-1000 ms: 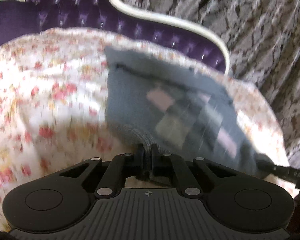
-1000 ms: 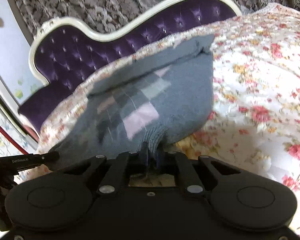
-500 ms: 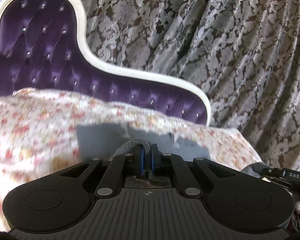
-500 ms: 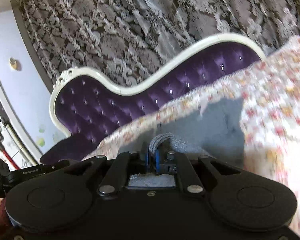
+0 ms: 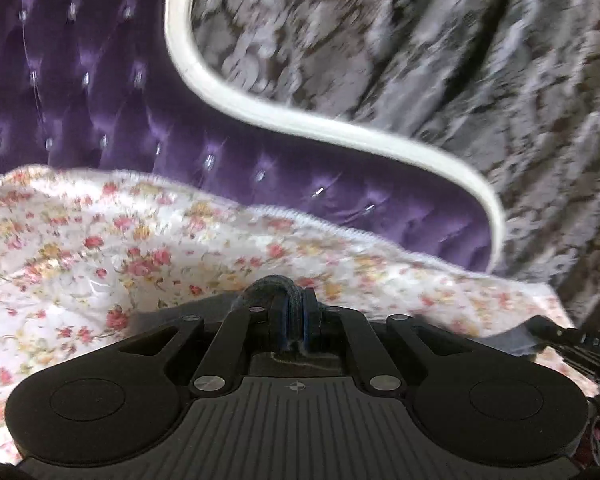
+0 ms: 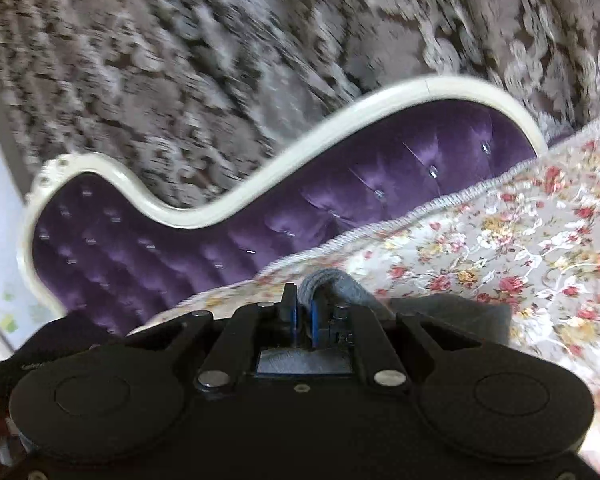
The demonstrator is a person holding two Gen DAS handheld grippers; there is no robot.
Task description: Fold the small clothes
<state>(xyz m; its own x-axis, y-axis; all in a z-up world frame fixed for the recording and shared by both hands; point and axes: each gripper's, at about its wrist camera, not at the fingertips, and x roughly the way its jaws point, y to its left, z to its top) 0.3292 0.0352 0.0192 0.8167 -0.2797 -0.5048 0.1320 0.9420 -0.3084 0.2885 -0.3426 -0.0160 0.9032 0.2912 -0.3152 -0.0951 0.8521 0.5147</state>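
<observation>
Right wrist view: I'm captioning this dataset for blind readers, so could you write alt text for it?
The right gripper, jaws shut on a bunched fold of grey knit garment, is above a floral bedspread. Behind the bedspread stands a purple tufted headboard with a curved cream frame, and patterned grey curtains hang blurred beyond it.
</observation>
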